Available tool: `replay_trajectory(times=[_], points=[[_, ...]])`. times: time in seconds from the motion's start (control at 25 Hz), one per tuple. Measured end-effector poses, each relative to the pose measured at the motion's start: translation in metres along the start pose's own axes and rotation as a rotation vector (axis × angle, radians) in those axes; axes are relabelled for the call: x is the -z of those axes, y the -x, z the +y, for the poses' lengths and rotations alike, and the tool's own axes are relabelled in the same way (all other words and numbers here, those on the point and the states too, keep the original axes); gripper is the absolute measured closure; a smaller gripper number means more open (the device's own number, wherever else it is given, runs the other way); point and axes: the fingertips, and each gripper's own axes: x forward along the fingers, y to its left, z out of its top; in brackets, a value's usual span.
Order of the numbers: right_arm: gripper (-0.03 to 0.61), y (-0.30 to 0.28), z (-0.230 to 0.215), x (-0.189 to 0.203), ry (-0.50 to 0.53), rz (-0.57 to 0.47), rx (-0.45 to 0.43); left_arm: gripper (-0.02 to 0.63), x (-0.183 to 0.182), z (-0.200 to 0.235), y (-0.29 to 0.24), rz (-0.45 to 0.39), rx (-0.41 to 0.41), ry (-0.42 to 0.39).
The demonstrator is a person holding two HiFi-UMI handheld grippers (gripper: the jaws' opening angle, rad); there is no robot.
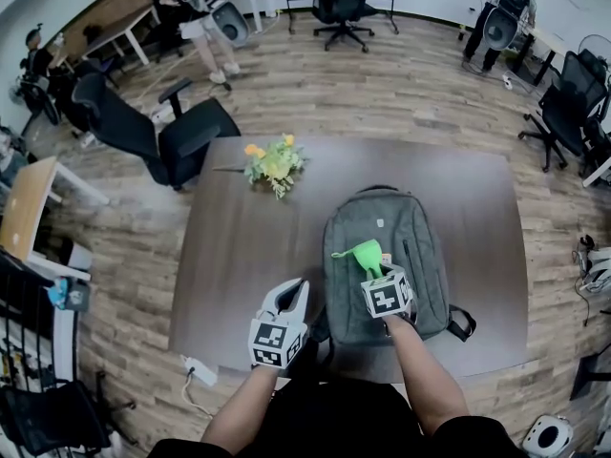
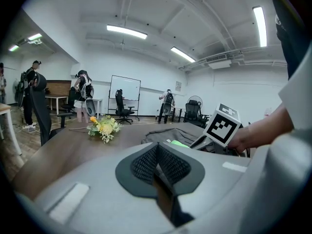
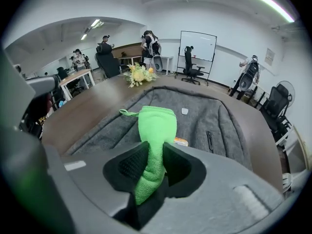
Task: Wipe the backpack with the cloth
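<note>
1. The right gripper (image 3: 155, 165) is clamping its two dark padded jaws on a bright green terry cloth (image 3: 157, 126). The cloth is filling the narrow gap between the pads and sticking out past the tips in a bunched fold, with a thin loop trailing off to this claw's left
2. A grey fabric backpack (image 3: 209, 113) is lying flat directly under and ahead of that claw, front panel up, with a small pale badge and a short zip showing beyond the cloth. Whether the cloth's free end is pressing on the fabric or hanging just above it cannot be told
3. In the head view the right gripper (image 1: 374, 270) is hovering over the middle of the backpack (image 1: 420, 246), and the cloth (image 1: 368, 253) is pointing away from the person
4. The left gripper (image 2: 157, 162) is holding its jaws pressed together with nothing between them. It is hanging over a dark brown wooden table (image 1: 239, 256), with the backpack's side just to its right
5. A bunch of yellow and orange flowers (image 1: 272, 165) is lying on the table well ahead of both claws, to the front-left of the right one
6. Black office chairs (image 1: 181, 141) and people (image 1: 205, 17) are standing on the wood-plank floor (image 1: 401, 93) far beyond the claws
</note>
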Motion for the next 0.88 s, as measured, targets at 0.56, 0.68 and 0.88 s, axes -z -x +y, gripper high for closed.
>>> replay_trajectory(times=[0.56,0.68,0.88], points=[[0.480,0.023,-0.068,0.013,-0.108,-0.011,0.098,0.597,-0.007,-0.020,-0.018,-0.003,0.052,-0.022],[0.480,0.028,-0.077,0.007,-0.059,-0.040,0.138,0.596,-0.008,-0.024,-0.021,-0.007,0.067,-0.024],[0.480,0.036,-0.097,0.008,-0.002,-0.038,0.204,0.597,-0.009,-0.026,-0.025,-0.009,0.075,-0.029]])
